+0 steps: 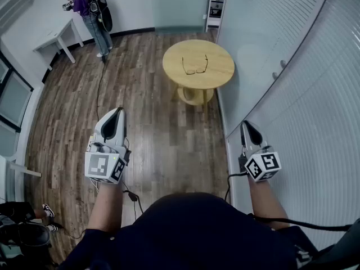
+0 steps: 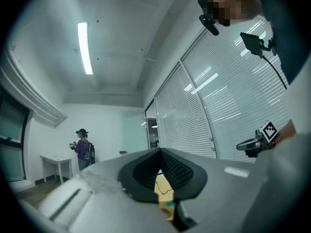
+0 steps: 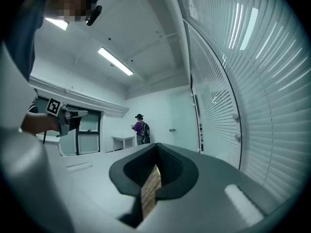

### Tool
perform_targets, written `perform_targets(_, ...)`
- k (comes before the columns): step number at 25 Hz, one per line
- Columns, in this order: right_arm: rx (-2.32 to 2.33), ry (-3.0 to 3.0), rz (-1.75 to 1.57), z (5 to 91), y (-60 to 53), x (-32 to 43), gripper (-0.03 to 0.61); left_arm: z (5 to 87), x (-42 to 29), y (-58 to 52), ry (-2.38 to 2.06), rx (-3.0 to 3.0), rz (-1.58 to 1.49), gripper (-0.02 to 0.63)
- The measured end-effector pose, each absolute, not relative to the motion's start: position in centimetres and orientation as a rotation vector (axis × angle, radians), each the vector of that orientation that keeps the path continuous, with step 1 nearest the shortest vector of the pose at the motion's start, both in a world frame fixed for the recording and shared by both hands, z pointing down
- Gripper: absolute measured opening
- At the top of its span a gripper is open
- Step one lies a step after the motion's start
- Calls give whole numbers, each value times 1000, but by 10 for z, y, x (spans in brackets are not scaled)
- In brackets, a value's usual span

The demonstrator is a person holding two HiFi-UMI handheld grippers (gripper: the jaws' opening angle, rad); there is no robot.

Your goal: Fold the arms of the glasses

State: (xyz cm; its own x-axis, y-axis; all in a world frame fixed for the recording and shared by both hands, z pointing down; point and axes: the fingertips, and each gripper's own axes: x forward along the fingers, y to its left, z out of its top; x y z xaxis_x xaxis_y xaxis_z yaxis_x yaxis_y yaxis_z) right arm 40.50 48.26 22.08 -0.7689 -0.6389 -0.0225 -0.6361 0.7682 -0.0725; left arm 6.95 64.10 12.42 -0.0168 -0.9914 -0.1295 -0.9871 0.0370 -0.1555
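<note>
Glasses [image 1: 195, 67]: dark-framed, lying near the middle of the round table [image 1: 220, 72]. Both arms are spread open and point away from the wearer of the head camera, with the lenses on the nearer side. Nothing touches them.

Round table: light wood top on a pedestal base, standing on the plank floor [image 1: 152, 111] just beside the wall of blinds [image 1: 292, 55]. It is well apart from both grippers.

Left gripper [image 1: 116, 116]: held out over the floor at the left, pointing ahead. Its jaws are pressed together at the tips and nothing is between them. In the left gripper view a narrow slit below the joined tips shows the table top, with the glasses small upon it. Its marker cube [image 1: 104, 167] sits at the near end, above the forearm.

Right gripper [image 1: 249, 129]: held out at the right, close along the foot of the blinds. Its jaws are likewise brought together, and it is empty. In the right gripper view the slit under the tips shows only floor planks. Its marker cube [image 1: 262, 165] sits at the near end.

Bystander [image 1: 90, 10]: a person in a purple top and cap, wearing a dark backpack, standing in the far left corner just beside a white side table [image 1: 55, 38].

Cable [image 1: 99, 89]: a thin dark line running across the floor from the bystander's side toward the left gripper.
</note>
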Motion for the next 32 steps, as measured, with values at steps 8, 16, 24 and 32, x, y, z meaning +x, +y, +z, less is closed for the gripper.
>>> perform_targets(8,-1052,2919,-73,223,467,409,5,123,76,626,2108,-2058,-25,3)
perform_targets(16,-1103,2916,-74,229,449,418,6,125,89,609,2121,-2055,-59,3)
perform_targets(24,-1067,2946,-118,250,420,415,6,131,100,575,2122,-2043,-90,3)
perform_targets(32,-1073,2951,-165,267,380,394,6,147,86,513,2068,-2095,-104,3)
